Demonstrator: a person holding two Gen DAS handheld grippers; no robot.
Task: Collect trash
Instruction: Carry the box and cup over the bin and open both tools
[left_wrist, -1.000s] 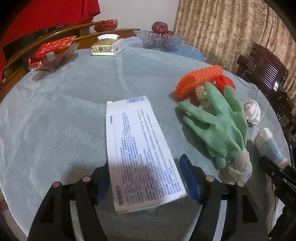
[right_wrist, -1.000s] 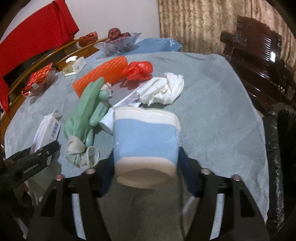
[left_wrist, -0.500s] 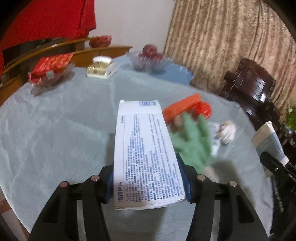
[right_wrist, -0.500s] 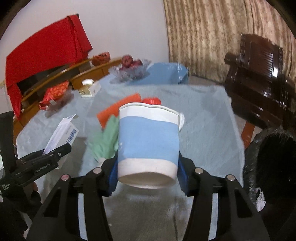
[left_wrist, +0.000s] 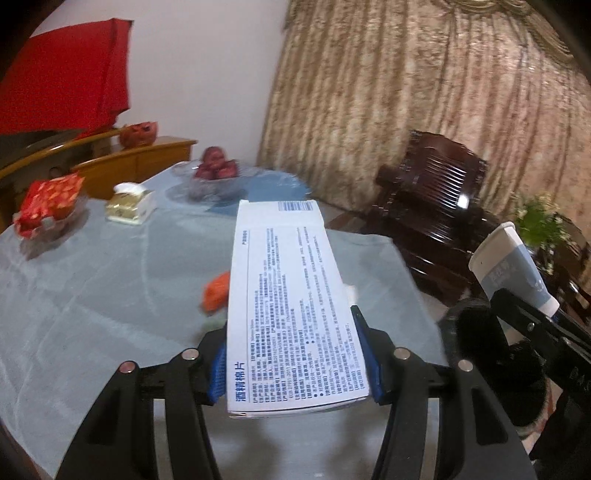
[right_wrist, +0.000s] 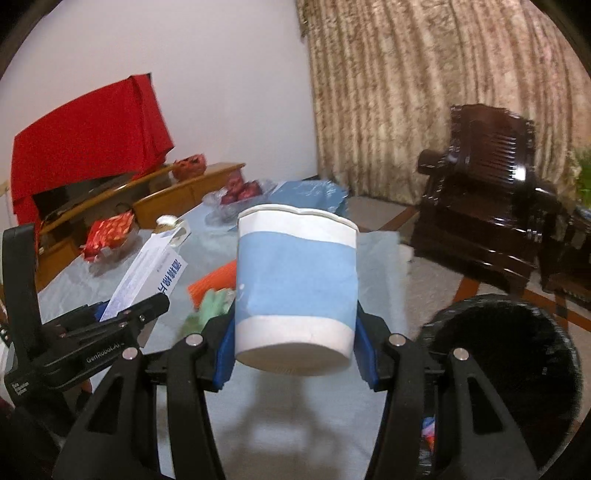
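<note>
L tongs (left_wrist: 295, 363) clamped on a white alcohol-pad box (left_wrist: 288, 306), blue pads on its two long sides near the rear end, so most of the box sticks out fwd toward 12 o'clock, printed face up. Side grip makes sense: flat carton, narrow enough to span. It's clear of the desk (left_wrist: 92, 295).

R tongs (right_wrist: 293, 349) clamped on a blue/white paper cup (right_wrist: 297, 291), pads at the lower band, rim up and tilted a bit away from cam. Low grip looks stiffer there; rim already looks a bit dented. Cup also off the desk.

Both pieces of trash airborne, so reads as the carry phase. Black-lined bin (right_wrist: 517, 354) sits at 4 o'clock in R view, off the desk edge, mouth open – likely drop target.

Left on the desk: orange ridged piece (right_wrist: 216, 282), green rubber glove (right_wrist: 210, 310), at 9–10 o'clock of the cup; blurred.

Clearance: desk's right edge close to the bin, open floor beyond, dark wooden armchair (right_wrist: 487, 206) at 2 o'clock well apart. Main pinch pt imo: the two rigs sit near each other, L rig at 8 o'clock in R view. Box overhang is long, watch its swing near the cup.
</note>
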